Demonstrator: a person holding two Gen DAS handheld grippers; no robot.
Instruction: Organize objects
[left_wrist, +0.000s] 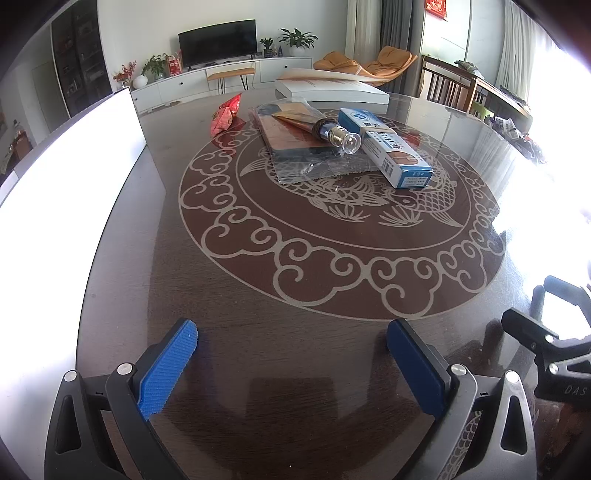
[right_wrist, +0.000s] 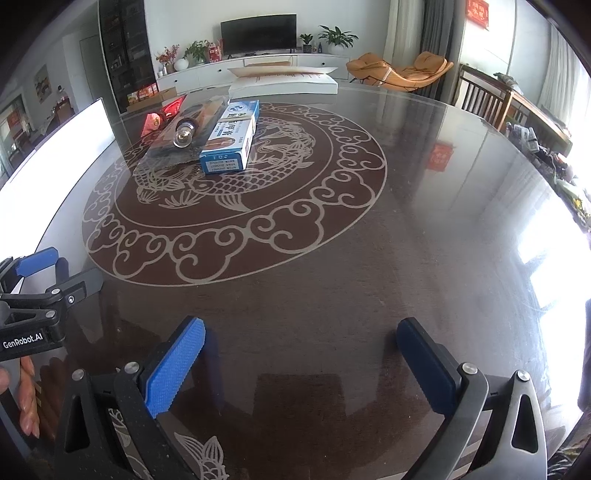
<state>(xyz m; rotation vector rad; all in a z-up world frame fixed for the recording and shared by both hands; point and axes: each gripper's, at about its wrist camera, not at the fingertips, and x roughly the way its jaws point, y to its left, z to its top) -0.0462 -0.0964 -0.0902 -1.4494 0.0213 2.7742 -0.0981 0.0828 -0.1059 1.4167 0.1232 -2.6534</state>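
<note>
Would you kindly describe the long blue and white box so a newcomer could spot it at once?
Start at the dark round table with its pale fish-and-cloud medallion. On the medallion's far side lies a small cluster; the long blue and white cardboard box is its rightmost piece, beside the glass-tipped bottle, and the only rigid rectangular carton there.

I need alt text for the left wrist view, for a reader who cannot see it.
The open left hand-held gripper, empty, hovers over a dark round table with a fish pattern. Farther back lie a blue box, a glass-tipped object on a clear packet, and a red packet.
</note>
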